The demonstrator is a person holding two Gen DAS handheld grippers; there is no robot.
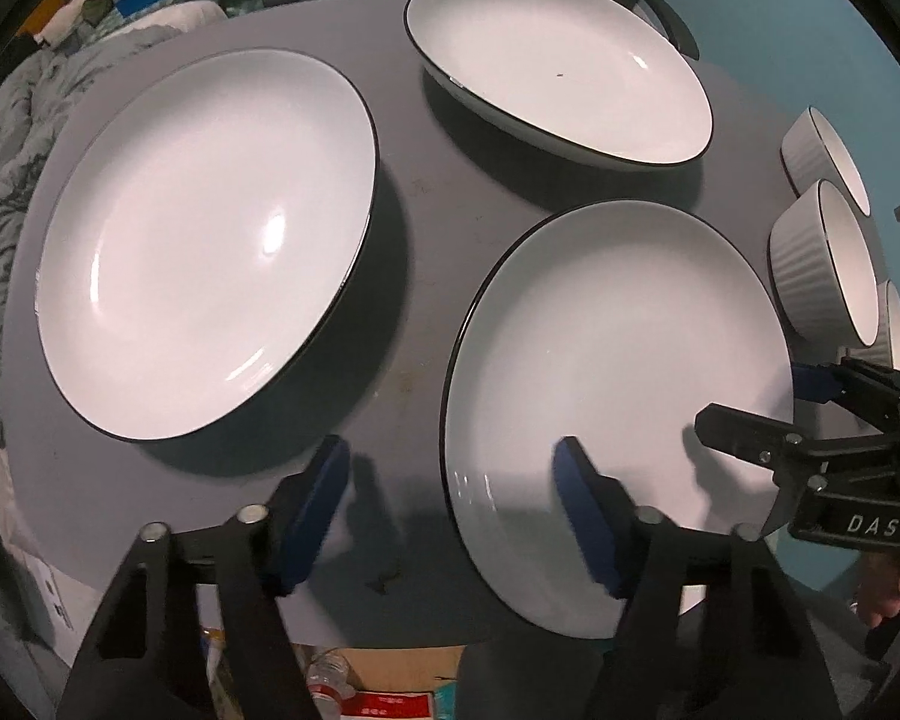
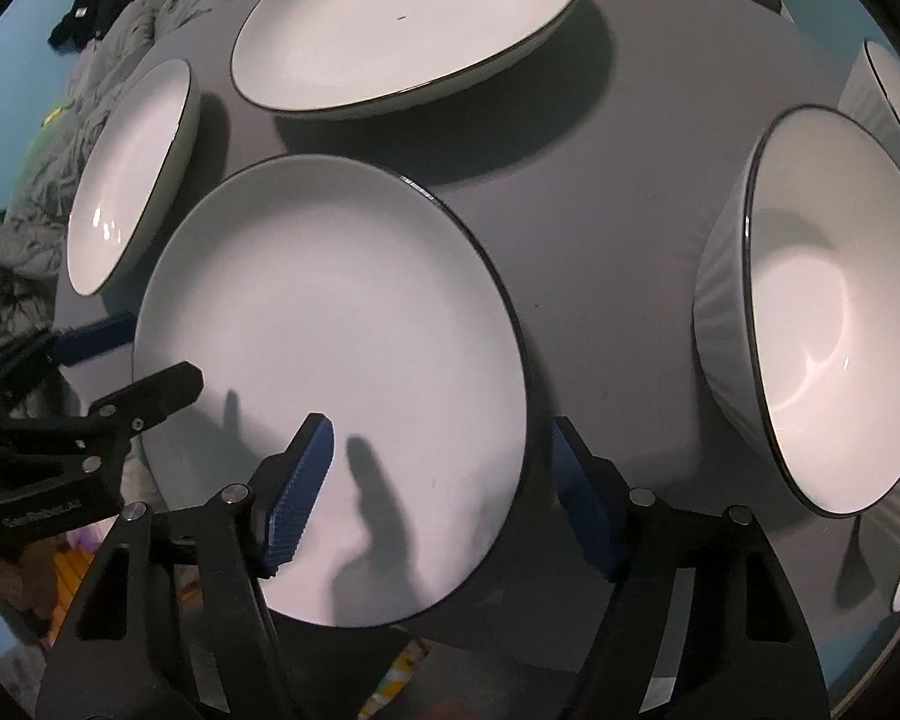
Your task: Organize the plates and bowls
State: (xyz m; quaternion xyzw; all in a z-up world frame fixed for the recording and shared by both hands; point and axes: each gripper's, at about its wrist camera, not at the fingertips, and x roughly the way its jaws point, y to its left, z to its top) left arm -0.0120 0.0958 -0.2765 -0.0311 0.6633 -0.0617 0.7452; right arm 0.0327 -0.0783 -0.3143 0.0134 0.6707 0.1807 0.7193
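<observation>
Left wrist view gives you a grey round table [image 1: 414,204] with a rumpled grey-green quilt [image 1: 6,180] past its far-left edge, teal wall [image 1: 798,18] beyond on the right, and a cardboard box [image 1: 402,669] with a water bottle [image 1: 330,681] on the floor just below the near edge. Three white plates with dark rims sit on it: the left plate [image 1: 210,240], the far plate [image 1: 558,66] and the near plate [image 1: 618,408], all apart from one another, none stacked. Three ribbed white bowls line the right edge: the middle bowl [image 1: 822,264], the far bowl [image 1: 822,156] behind it, and a sliver of a third [image 1: 897,324] nearer you.

Your left gripper [image 1: 456,510] is spread wide and holds nothing; its left pad hangs over bare table, its right pad over the near plate's left part. Your right gripper [image 1: 756,399] enters that view from the right, one finger over the near plate's right edge, the other just outside the rim.

From the right wrist, your right gripper [image 2: 444,492] is also wide open and empty, straddling the near plate's [image 2: 330,360] right rim: left pad above the plate, right pad over the table [image 2: 600,210]. The middle bowl [image 2: 822,348] stands close on the right. Your left gripper [image 2: 144,354] comes in across the plate's left edge, straddling its rim.
</observation>
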